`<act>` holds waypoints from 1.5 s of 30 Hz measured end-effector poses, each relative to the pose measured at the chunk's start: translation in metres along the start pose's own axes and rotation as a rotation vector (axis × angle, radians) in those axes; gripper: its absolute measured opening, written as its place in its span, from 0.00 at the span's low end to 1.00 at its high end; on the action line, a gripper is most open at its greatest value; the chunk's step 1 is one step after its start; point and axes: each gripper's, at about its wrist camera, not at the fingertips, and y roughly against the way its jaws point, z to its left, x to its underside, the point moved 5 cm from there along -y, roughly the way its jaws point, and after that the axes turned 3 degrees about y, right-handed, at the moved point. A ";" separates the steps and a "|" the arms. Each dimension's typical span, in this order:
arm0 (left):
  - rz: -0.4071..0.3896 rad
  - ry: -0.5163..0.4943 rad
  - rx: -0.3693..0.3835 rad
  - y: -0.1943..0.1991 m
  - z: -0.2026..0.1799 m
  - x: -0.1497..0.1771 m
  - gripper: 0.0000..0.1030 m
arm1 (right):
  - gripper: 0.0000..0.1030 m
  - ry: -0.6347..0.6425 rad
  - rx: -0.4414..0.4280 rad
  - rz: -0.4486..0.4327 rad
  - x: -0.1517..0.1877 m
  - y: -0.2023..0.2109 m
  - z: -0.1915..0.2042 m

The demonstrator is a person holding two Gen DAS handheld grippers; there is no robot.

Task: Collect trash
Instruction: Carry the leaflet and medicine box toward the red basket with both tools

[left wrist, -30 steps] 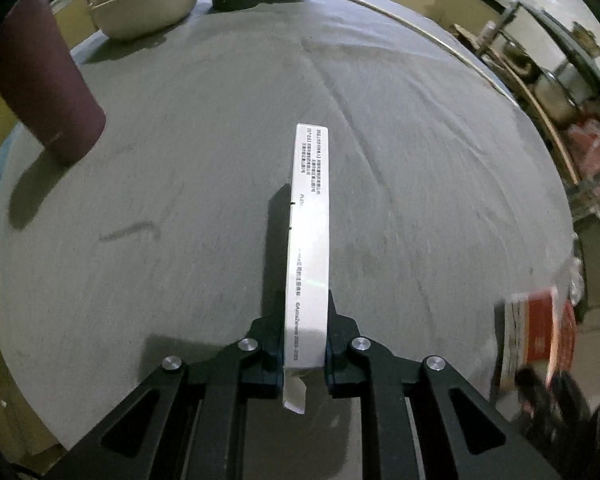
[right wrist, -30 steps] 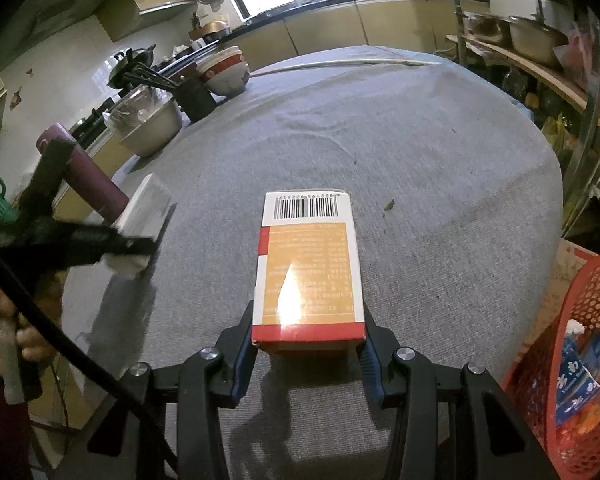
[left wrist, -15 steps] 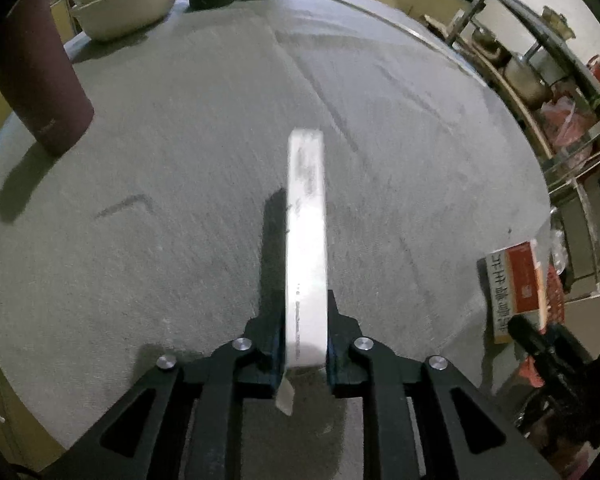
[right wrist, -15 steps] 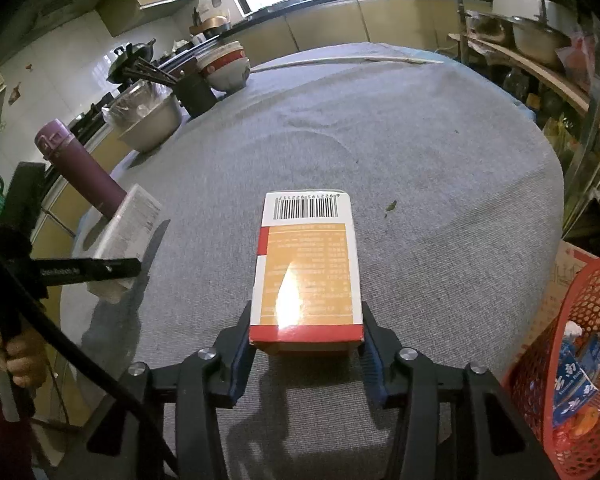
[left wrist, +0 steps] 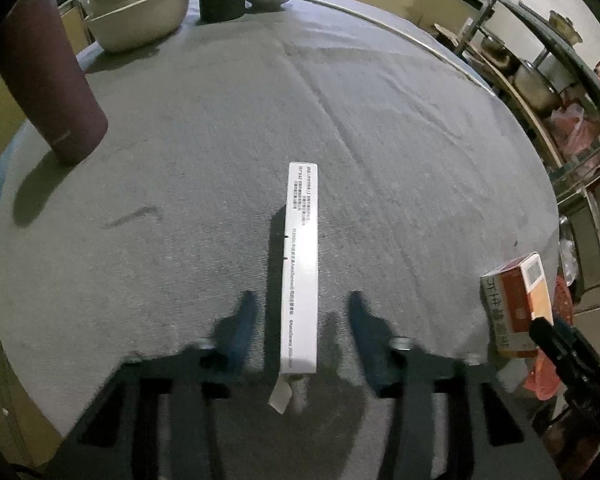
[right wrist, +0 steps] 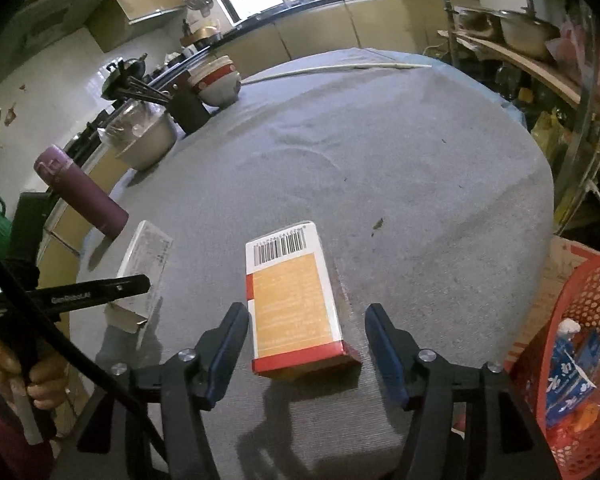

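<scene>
Grey cloth covers the surface [left wrist: 220, 128], where both cartons are framed by wide-open jaws: the white carton [left wrist: 300, 268] on edge and the orange carton [right wrist: 296, 300] lying flat, with nothing gripped; the red basket [right wrist: 572, 320] is presumably their destination.

White box [left wrist: 300, 268] print: too small for you to read.
Left gripper [left wrist: 300, 312] fingers [left wrist: 242, 328]: blurred (motion smear).
Red basket [right wrist: 580, 344]: cut off by your right wrist view's edge.
</scene>
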 end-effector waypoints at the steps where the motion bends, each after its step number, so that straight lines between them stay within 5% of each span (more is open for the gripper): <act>1: 0.005 0.002 -0.002 -0.001 0.000 0.001 0.27 | 0.63 0.008 0.008 -0.003 0.000 0.000 0.001; 3: 0.010 0.001 -0.025 -0.003 -0.002 0.000 0.16 | 0.61 0.037 0.027 -0.009 0.002 -0.002 0.003; 4: 0.003 0.000 -0.032 -0.003 -0.002 0.000 0.16 | 0.53 0.052 0.034 -0.009 0.003 -0.002 0.004; 7: -0.023 0.007 -0.048 0.000 -0.005 0.000 0.15 | 0.51 0.086 0.058 -0.026 0.005 0.001 0.006; 27: -0.401 -0.216 -0.271 0.105 -0.094 0.016 0.15 | 0.50 0.062 -0.021 -0.213 -0.007 0.076 -0.002; 45: -0.526 -0.277 -0.341 0.135 -0.126 0.034 0.15 | 0.50 0.060 -0.020 -0.296 0.005 0.125 -0.026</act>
